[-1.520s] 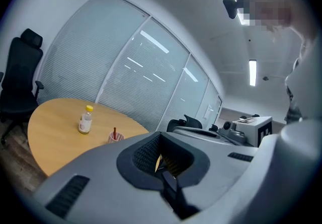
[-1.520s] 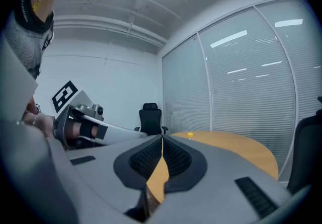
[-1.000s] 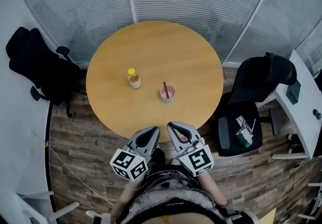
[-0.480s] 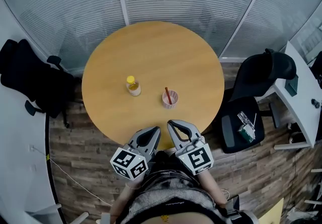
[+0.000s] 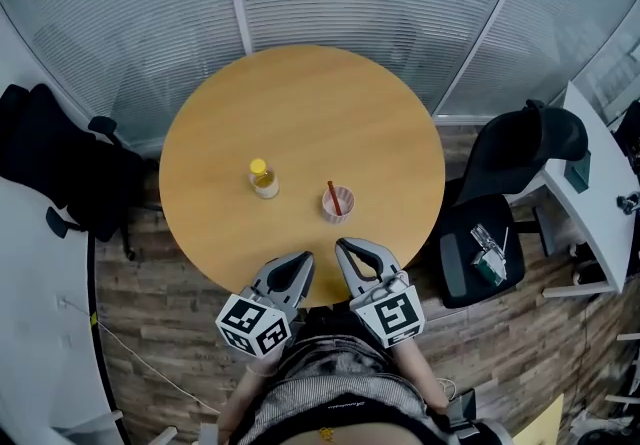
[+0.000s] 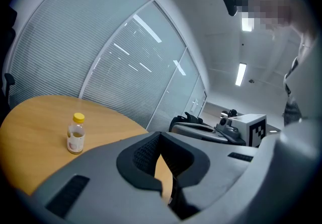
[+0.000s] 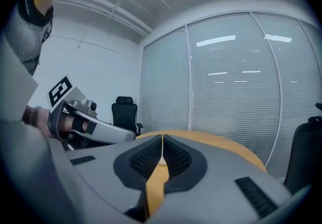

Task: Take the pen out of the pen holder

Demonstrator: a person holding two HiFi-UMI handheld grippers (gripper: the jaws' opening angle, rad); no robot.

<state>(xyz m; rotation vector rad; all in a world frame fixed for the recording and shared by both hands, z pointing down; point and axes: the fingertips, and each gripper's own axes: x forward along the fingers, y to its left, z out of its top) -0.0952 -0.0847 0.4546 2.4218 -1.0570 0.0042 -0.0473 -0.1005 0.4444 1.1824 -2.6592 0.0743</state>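
Head view: red pen point(image 5: 333, 196) leans inside pink pen holder point(image 5: 346, 207).

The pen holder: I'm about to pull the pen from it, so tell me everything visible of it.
The pen holder is a small round cup, pale pinkish-white, its material too small to tell. It stands upright, open-topped, on the round wooden table near the person's edge, right of a yellow-capped bottle and apart from it. One reddish pen leans inside, rising above the rim. Nothing else touches it.
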